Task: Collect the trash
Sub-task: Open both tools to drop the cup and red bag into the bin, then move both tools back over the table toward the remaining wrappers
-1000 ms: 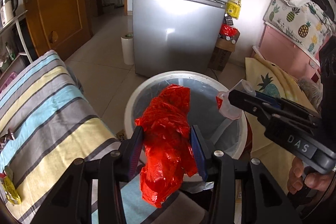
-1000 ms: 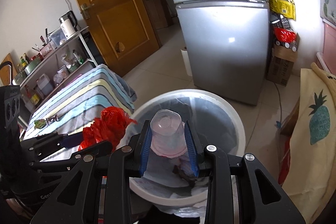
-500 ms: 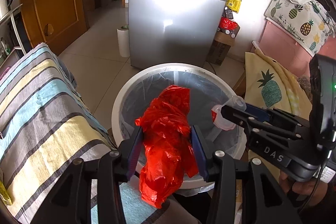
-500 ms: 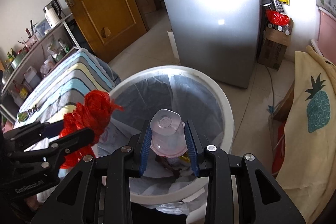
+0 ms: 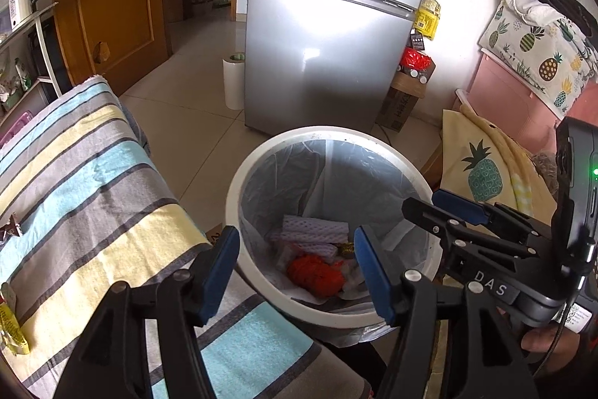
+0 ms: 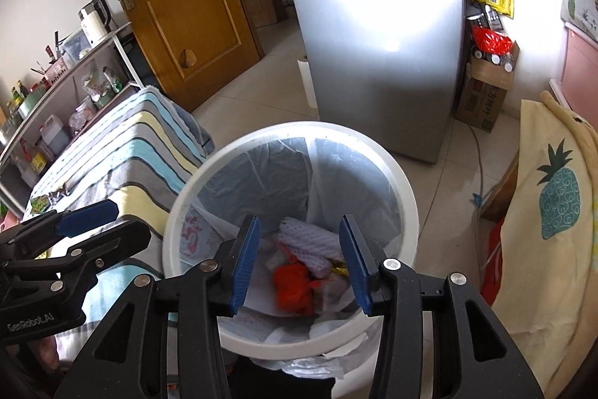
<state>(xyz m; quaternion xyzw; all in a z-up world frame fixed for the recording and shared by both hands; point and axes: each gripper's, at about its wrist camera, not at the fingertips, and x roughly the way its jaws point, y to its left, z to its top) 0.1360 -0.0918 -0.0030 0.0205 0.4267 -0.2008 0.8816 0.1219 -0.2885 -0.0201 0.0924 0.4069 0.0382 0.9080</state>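
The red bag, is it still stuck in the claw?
No, the red bag lies inside the trash bin, below the empty, opening left claw.

We count one white bin (image 5: pixel 239 182) under our fingers. Past the fingertips, down inside it, we see one red bag (image 5: pixel 316 275) and two white foam nets (image 5: pixel 316 230). We see two grippers.

Both wrist cameras look steeply down, close above the white bin (image 5: pixel 239 182), facing the fridge (image 5: pixel 329 55). The left view sits nearer the striped surface (image 5: pixel 86 182); both share bin, fridge and door (image 6: pixel 179 6).
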